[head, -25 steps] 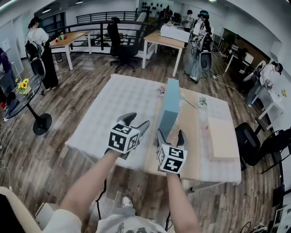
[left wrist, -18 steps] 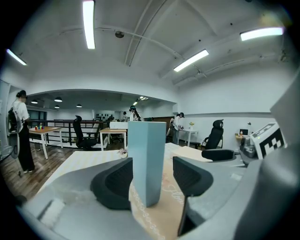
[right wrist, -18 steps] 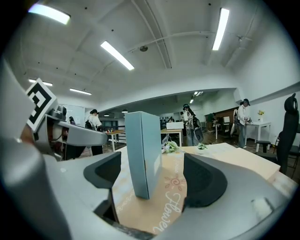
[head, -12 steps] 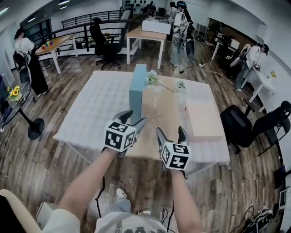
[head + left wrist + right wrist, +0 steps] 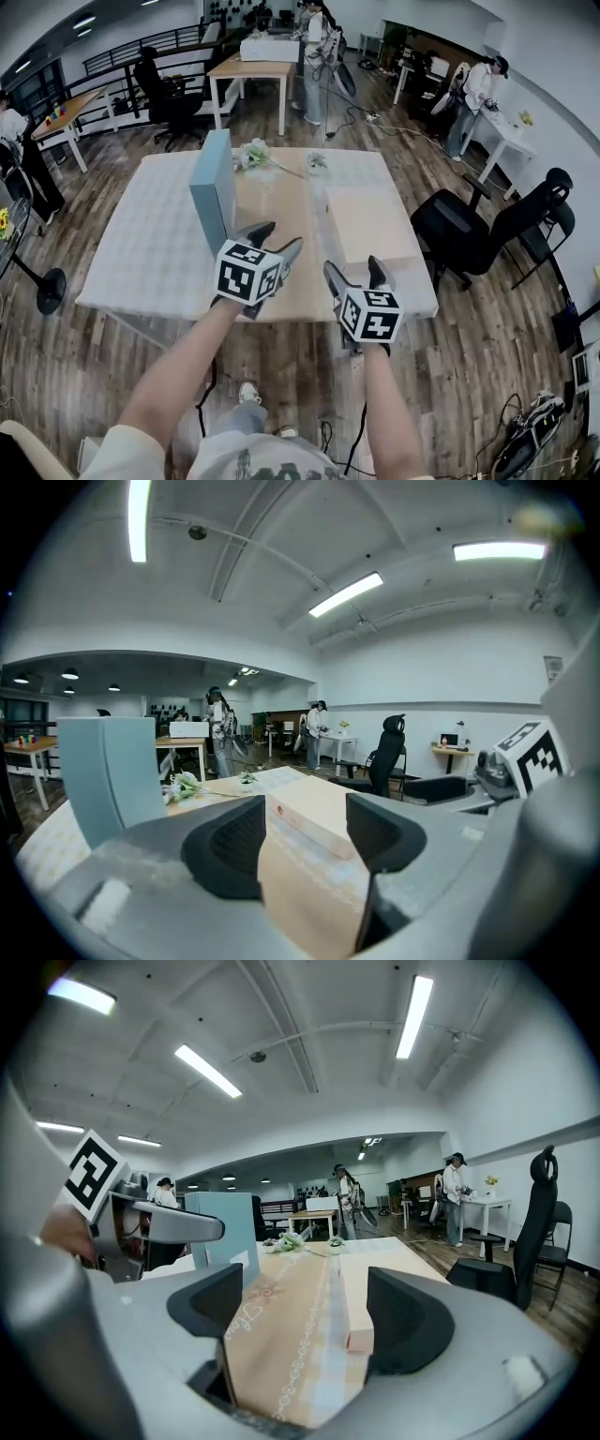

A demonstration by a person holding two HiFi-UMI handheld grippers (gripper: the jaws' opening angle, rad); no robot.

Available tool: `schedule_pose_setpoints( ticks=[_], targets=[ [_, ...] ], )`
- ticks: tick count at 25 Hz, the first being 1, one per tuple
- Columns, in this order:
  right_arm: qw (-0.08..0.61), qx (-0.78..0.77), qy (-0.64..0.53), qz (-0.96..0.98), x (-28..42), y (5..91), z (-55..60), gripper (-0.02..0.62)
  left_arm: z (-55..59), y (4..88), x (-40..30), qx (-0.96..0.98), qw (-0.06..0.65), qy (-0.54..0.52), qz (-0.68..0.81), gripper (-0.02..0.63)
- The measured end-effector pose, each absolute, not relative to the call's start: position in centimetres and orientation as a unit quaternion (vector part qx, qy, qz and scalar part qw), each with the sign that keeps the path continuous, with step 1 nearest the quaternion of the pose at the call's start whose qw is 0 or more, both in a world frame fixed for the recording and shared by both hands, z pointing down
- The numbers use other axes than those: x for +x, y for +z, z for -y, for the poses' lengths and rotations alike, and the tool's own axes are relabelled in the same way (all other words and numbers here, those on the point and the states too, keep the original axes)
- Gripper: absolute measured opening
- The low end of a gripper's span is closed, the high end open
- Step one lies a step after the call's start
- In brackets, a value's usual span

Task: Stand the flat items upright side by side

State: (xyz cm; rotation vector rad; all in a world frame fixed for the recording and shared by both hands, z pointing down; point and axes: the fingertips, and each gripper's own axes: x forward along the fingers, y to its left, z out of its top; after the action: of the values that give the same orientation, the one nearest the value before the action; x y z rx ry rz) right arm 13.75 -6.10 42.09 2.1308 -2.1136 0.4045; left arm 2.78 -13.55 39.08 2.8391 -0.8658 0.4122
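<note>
Nearest, at the lower middle of the head view, the left tool (image 5: pixel 277 239) and the right tool (image 5: pixel 353 270) hang over the near edge of the rectangular, white-clothed counter (image 5: pixel 141 258). Each gripper view shows its two dark jaws standing well apart, with only the tan patterned cloth runner (image 5: pixel 281 197) visible beyond them; both tools are empty.

Just past the right tool, at the right centre of the head view, a pale beige flat rectangular box (image 5: pixel 370 220), seemingly of card, lies on its broad face on the counter, close along the runner's right edge. Its long axis runs away from the person, parallel with the runner, so its near short end faces the right tool; in the right gripper view that end sits low, by the right-hand jaw. From the left tool the same beige box lies farther off and across the runner.

Farther up and left of centre, a tall blue-grey flat box (image 5: pixel 214 187) stands upright on a narrow edge at the runner's left side, its broad faces turned left and right. It is ahead of the left tool and well apart from the beige box, with the runner between them.

Judged from this, the beige box is the item not yet raised. The right hand is the nearer one; tipping it up about its long axis and bringing it leftward would set it beside the blue-grey box.

At the counter's far end lies a spray of pale artificial flowers (image 5: pixel 255 155).
</note>
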Motion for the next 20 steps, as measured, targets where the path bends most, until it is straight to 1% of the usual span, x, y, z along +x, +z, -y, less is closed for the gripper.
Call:
schedule_pose_setpoints(
  ticks=[9,20],
  targets=[
    [0.058,0.707,0.159,0.687,23.2,43.1,7.9,0.407,16.9,41.3,12.2,0.952,0.091,0.148,0.251,0.27],
    [0.118,0.674,0.202,0.7,32.7,46.5,17.7,0.407,28.0,47.4,20.5,0.941,0.162,0.18,0.237,0.27]
  ],
)
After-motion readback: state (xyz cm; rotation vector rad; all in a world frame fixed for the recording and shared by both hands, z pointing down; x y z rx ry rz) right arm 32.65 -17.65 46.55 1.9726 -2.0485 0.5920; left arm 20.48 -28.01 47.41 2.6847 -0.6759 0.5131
